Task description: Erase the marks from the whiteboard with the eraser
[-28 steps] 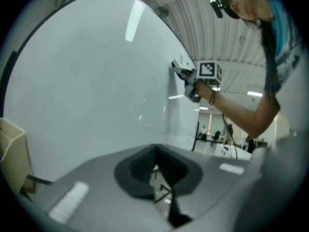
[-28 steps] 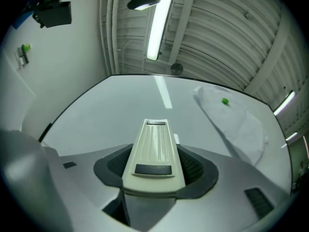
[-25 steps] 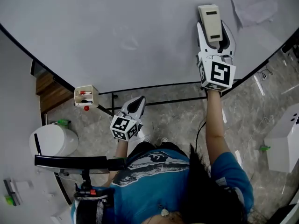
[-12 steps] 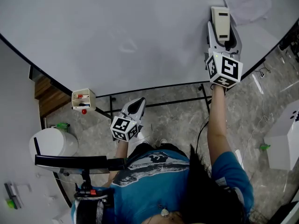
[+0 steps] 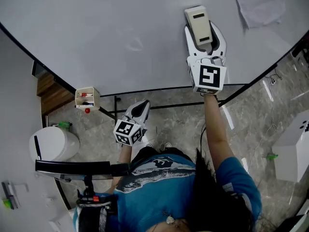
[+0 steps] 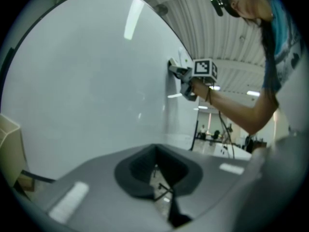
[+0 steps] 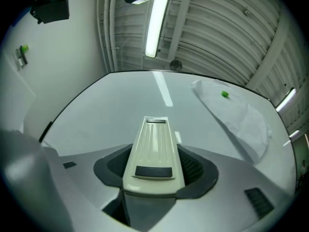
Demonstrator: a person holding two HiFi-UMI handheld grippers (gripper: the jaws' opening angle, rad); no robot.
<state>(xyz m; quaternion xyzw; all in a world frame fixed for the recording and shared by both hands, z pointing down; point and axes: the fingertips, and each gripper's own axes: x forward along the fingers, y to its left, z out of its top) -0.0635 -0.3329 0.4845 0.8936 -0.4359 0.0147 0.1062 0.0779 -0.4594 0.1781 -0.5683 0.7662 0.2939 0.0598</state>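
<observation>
The whiteboard fills the upper head view, with a faint smudge near its middle. My right gripper is shut on the cream eraser, whose far end lies against the board left of a taped paper sheet. The right gripper view shows the eraser lengthwise between the jaws, pointing up the board. My left gripper hangs below the board's lower edge, shut and holding nothing. Its own view looks along the board toward the right gripper.
A small marker box hangs at the board's lower left edge. The board's black stand bars cross just beneath it. A white round bin stands on the floor at left, a white box at right.
The right gripper with the eraser first slid right across the board, then swept back left past where it started. The left gripper stayed where it was.
</observation>
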